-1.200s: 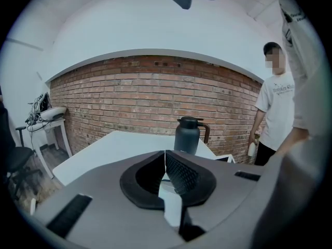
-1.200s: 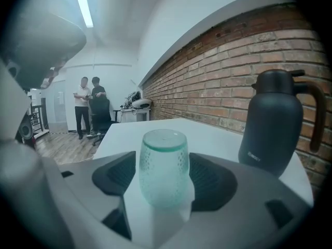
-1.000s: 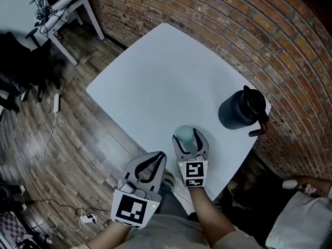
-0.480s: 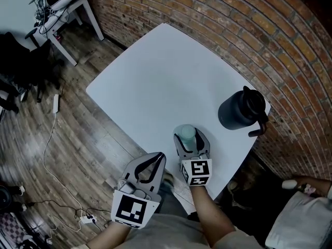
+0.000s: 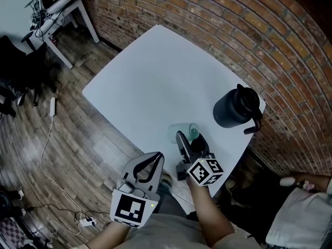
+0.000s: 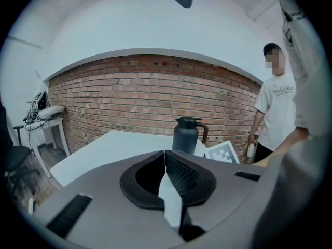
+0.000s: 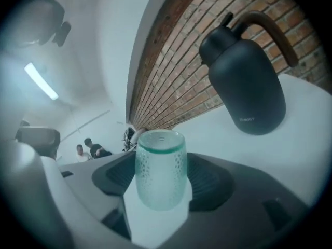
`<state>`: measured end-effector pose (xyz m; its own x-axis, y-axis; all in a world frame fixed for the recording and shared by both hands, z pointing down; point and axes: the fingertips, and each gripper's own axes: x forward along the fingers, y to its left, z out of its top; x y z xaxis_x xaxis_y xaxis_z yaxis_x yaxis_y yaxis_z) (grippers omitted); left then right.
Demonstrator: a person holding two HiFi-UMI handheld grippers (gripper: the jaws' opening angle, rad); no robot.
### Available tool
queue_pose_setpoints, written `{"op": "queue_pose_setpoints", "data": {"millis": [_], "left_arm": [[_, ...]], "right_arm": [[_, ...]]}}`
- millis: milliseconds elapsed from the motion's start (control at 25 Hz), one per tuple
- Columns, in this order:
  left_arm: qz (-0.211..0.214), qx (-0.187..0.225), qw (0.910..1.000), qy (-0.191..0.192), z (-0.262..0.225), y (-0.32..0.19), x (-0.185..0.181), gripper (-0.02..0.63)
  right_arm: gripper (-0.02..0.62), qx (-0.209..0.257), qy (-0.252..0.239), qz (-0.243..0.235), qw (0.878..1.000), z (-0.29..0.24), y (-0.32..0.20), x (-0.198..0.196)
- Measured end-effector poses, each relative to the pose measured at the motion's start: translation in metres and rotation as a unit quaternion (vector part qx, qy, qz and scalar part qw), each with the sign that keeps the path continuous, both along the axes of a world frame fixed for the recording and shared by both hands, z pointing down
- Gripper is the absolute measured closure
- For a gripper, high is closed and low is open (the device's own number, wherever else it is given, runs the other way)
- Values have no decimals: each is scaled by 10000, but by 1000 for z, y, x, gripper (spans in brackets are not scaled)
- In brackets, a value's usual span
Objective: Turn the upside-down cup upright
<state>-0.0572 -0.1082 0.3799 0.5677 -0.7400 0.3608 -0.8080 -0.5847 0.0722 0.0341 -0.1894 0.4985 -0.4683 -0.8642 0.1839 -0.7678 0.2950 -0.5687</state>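
The right gripper (image 5: 185, 137) is clamped on the cup (image 5: 181, 131). Its jaws stand apart only as far as the cup's body is wide, and a ribbed pad (image 7: 208, 179) presses on each side of the dimpled, pale green glass. From the head view the cup lies roughly on its side, lifted off the white table (image 5: 155, 77), just beside the dark jug (image 5: 234, 108) on the side towards the person. One end, ringed in teal, points towards the jug. The gripper is rolled over too, its marker cube tipped. This looks like the middle of the turn: gripping the cup across its waist lets a roll of the wrist carry the mouth upward, and lifting it clear keeps the rim from dragging on the table. It also seems to be held short of the jug to avoid knocking it.

The left gripper (image 5: 154, 158) has its jaws pressed together on nothing. It hangs further from the jug than the right one, out past the table's near edge, probably just waiting.
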Motion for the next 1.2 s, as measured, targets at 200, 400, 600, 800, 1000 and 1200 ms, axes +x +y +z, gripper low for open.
{"op": "queue_pose_setpoints", "data": {"millis": [200, 400, 600, 800, 1000, 1200], "left_arm": [[15, 23, 10000, 13, -1, 0, 2, 595], [9, 5, 10000, -5, -1, 1, 0, 594], [-30, 4, 10000, -34, 1, -1, -2, 595], [-22, -46, 9999, -160, 12, -4, -5, 594], [33, -290, 9995, -115, 32, -10, -4, 594], [102, -402, 9990, -145, 45, -14, 0, 594]], "right_arm": [[287, -79, -1136, 8, 9935, -11, 3, -1], [287, -10, -2315, -163, 9727, -32, 9, -11], [287, 135, -3151, -323, 9484, -47, 14, -17], [287, 232, -3438, -478, 9376, -58, 20, -19], [287, 271, -3581, -546, 9317, -59, 21, -18], [287, 169, -3849, -398, 9219, -44, 19, -11]]}}
